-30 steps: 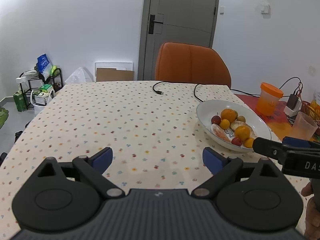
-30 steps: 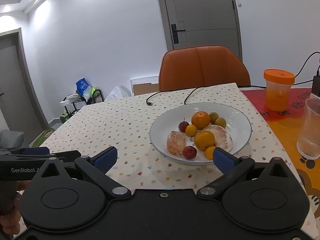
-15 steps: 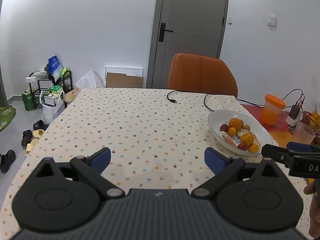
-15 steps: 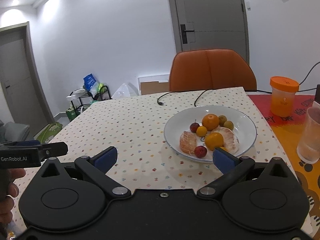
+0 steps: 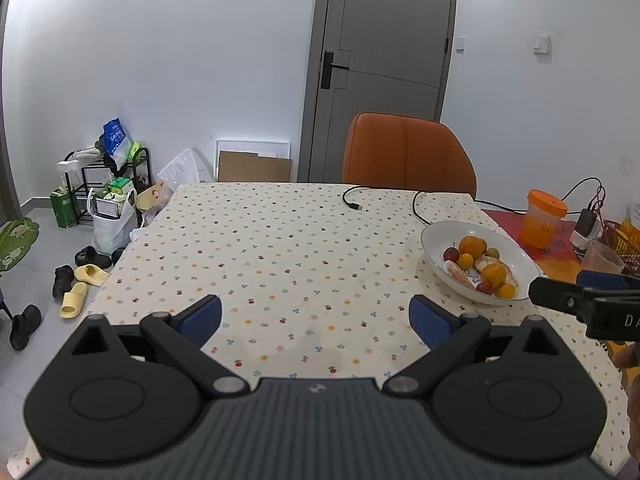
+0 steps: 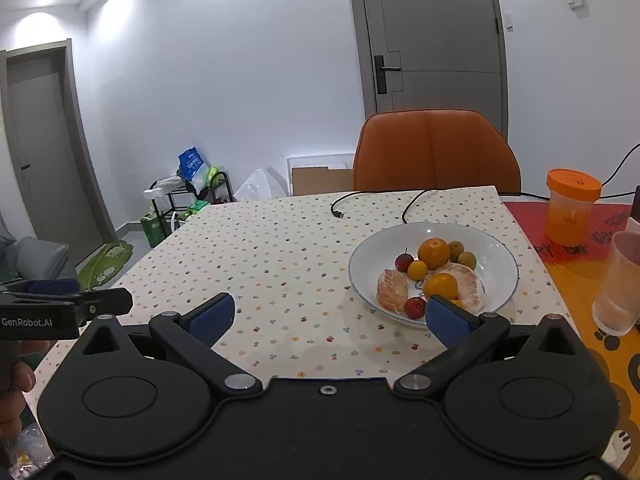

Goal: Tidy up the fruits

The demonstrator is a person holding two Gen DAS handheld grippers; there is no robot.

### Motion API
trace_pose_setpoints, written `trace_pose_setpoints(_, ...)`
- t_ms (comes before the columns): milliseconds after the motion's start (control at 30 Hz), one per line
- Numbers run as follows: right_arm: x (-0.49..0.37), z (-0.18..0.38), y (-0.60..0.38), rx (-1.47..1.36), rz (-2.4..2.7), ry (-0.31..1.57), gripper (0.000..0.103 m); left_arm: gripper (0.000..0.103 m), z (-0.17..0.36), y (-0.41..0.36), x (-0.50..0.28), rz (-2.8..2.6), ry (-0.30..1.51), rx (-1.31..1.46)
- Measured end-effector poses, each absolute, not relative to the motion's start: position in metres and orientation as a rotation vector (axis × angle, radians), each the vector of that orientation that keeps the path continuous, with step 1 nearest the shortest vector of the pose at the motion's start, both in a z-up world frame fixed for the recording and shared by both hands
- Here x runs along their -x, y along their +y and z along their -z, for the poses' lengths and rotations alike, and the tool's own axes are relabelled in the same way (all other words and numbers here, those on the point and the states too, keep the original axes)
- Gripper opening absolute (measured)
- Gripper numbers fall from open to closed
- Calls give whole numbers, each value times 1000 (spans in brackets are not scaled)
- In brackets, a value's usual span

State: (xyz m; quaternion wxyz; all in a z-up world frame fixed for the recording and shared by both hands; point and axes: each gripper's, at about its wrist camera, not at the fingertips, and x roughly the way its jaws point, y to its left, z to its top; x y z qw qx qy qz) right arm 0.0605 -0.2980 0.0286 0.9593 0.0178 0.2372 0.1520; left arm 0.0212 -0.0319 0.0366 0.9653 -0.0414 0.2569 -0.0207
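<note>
A: What do we have for fruit?

B: We see it all heaped in a white bowl point(image 6: 500, 254) with a thin blue rim, standing on the spotted cloth of the desk point(image 6: 280, 256), toward its right side and in front of the orange chair point(image 6: 436, 148). We count a large orange point(image 6: 434, 253) at the back, two dull green fruits point(image 6: 466, 259) beside it, a smaller orange point(image 6: 441, 286) nearer us, a little yellow one point(image 6: 417, 269), and two small red ones, the back one point(image 6: 404, 262) with a stem. Peeled pale-pink citrus pieces point(image 6: 392, 290) lie among them.

A: And our jaws?

B: The right gripper point(image 6: 328, 318) has its blue-padded jaws spread wide with nothing between them, low over the near edge of the desk; its right pad sits in front of the bowl's near rim. The left gripper point(image 5: 316, 316) is likewise spread and holds nothing, above bare cloth, with the bowl point(image 5: 434, 240) well off to its right.

A: Anything near the bowl?

B: A black cable point(image 6: 372, 196) behind it, an orange-lidded jar point(image 6: 572, 208) and a clear ribbed cup point(image 6: 620, 284) to the right
</note>
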Motion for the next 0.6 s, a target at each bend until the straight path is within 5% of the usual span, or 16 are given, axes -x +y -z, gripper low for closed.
trace_pose_setpoints(600, -52, -35, -304, -57, -332, 488, 103, 103, -52, -30, -4, 33, 492, 86)
